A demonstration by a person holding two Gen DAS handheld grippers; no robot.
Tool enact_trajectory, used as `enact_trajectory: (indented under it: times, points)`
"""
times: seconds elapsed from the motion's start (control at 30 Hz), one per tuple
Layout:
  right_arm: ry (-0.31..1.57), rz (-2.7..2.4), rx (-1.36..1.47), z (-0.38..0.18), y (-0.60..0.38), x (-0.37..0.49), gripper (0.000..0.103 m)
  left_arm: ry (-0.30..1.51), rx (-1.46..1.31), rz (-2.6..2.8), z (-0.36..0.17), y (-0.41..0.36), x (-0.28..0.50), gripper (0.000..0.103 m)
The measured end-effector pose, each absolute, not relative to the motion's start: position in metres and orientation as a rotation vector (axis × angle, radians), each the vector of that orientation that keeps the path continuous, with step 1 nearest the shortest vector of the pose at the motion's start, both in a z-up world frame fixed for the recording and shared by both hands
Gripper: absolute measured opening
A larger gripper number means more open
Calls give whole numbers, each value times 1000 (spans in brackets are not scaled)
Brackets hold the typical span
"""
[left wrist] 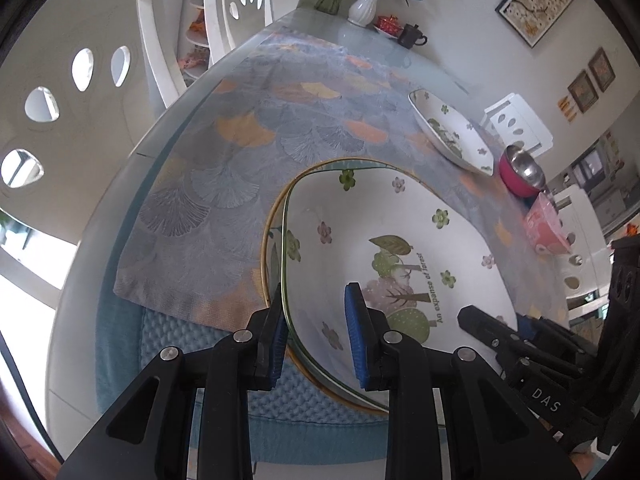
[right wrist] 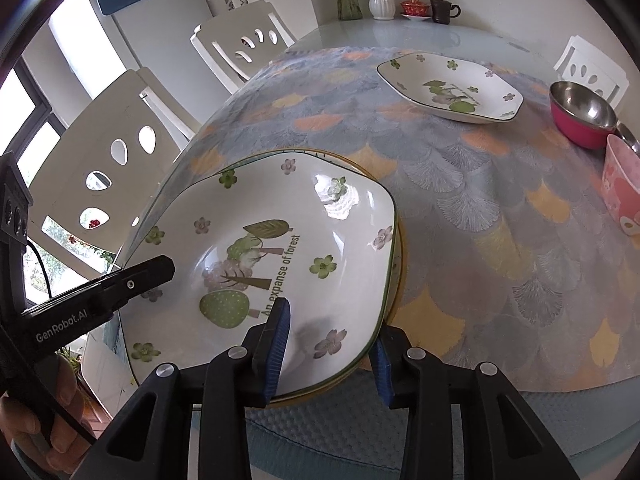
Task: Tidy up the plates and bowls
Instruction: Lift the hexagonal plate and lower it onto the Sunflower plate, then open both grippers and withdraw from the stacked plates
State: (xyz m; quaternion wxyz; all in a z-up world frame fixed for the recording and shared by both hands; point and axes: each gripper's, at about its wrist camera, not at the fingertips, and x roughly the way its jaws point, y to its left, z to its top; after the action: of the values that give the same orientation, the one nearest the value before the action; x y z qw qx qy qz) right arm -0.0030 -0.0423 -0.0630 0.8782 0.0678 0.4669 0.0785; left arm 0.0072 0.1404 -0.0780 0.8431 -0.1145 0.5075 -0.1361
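The left gripper point(left wrist: 316, 332) was closed on the left rim of the forest plate point(left wrist: 384, 240), one blue pad point(left wrist: 356, 328) inside the dish and the other outside the rim; the right gripper point(right wrist: 332, 348) straddled the opposite, near-right rim of that same plate, its inner pad point(right wrist: 278, 344) lying over the white glaze and its outer pad beyond the dark edge line; whether those right pads actually pressed on the rim could not be told, since a gap seemed to show beside the outer one. The plate, squarish with rounded corners, printed with trees, small flowers and the words "An expanse of forest", sat on top of a yellow-rimmed plate point(right wrist: 402, 256), only a sliver of which showed around it; both lay at the near end of the table point(right wrist: 400, 36), partly on a leaf-patterned cloth point(right wrist: 480, 208) and partly over a blue textured mat point(left wrist: 176, 336). Farther along the cloth stood a second floral plate point(right wrist: 452, 84), well apart from the stack; near it, toward the right edge, a pink steel-lined bowl point(right wrist: 580, 116) and just beside that a pink patterned bowl point(right wrist: 620, 188). At the far end of the table stood a white vase point(right wrist: 381, 0) with flowers, a red lidded cup point(right wrist: 415, 6) on a saucer and a dark teapot point(right wrist: 442, 10); white chairs point(right wrist: 120, 152) ringed the table. In the right wrist view a hand point(right wrist: 44, 436) gripped the left tool's handle.
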Motion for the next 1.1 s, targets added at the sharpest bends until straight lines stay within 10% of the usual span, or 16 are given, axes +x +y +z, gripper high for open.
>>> enact_trajectory:
  times: [0.8,0.93,1.1]
  points:
    - [704,107,260,57,-122,-107,37,869,-155,-311,42,122,-45,25]
    - [515,55,284,115,-143,-133,63,789,-118,-415,78,110,-51,36]
    - [437,-23,224,142,-142,-141,70,864,-81,-448,63,109,-46,36]
